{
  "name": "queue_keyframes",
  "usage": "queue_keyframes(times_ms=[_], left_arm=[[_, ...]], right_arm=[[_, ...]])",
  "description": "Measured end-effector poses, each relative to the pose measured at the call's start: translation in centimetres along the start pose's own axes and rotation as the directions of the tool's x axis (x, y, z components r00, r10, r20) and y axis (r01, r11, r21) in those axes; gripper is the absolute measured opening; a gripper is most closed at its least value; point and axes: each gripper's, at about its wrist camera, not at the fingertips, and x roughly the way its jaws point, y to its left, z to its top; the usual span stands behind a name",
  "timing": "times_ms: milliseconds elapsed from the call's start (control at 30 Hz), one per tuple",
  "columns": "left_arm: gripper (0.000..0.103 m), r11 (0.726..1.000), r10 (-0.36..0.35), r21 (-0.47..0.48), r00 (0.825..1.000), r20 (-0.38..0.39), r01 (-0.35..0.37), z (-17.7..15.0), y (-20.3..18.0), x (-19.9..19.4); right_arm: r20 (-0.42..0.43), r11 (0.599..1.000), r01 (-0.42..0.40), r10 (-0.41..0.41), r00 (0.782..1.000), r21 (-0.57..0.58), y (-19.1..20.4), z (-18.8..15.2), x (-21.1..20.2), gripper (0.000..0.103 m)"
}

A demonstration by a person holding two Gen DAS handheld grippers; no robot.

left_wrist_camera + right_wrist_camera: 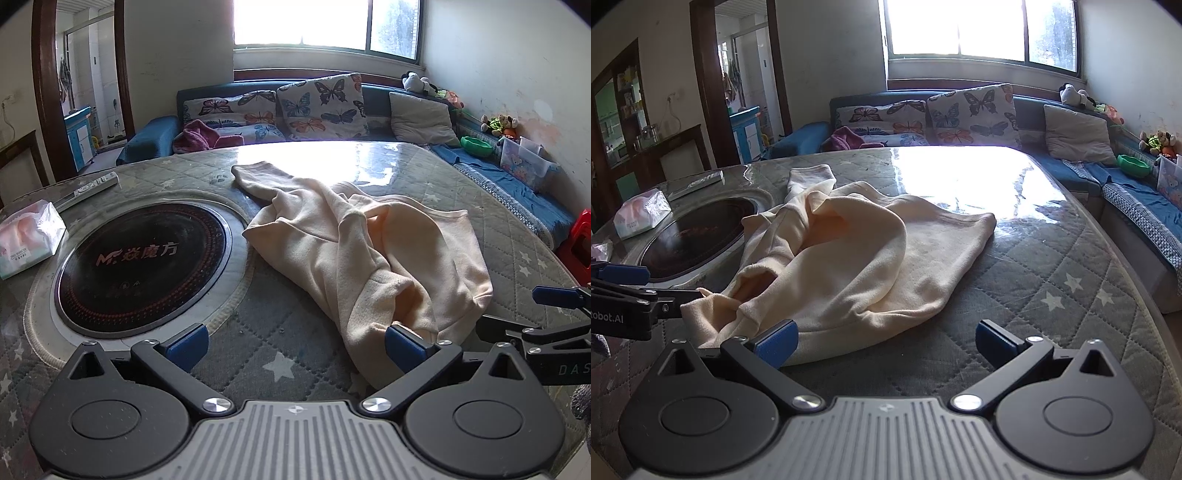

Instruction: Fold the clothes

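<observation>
With both the left gripper (293,341) and right gripper (884,339) spread wide and empty, each should pinch a near hem corner of the rumpled cream garment (857,258) at 6 o'clock and draw it flat.

This is a living room in a home. A blue sofa (373,99) with butterfly pillows (321,105) sits at 12 o'clock under a bright window (325,26). Stuffed toys (500,123) wait at 2 o'clock.
</observation>
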Motion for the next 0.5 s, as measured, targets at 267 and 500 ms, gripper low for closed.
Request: queue_keyframes(times_ms=[267,500], left_arm=[[0.103,1.0,-0.005,0.004,1.0,0.006,0.005,0.8,0.0,0.4],[0.103,1.0,-0.006,0.015,1.0,0.007,0.006,1.4,-0.1,0.8]], right_arm=[[0.003,1.0,-0.006,0.006,1.0,-0.016,0.2,0.7,0.6,0.103],[0.004,0.999,-0.009,0.009,1.0,-0.039,0.4,1.4,1.1,0.103]])
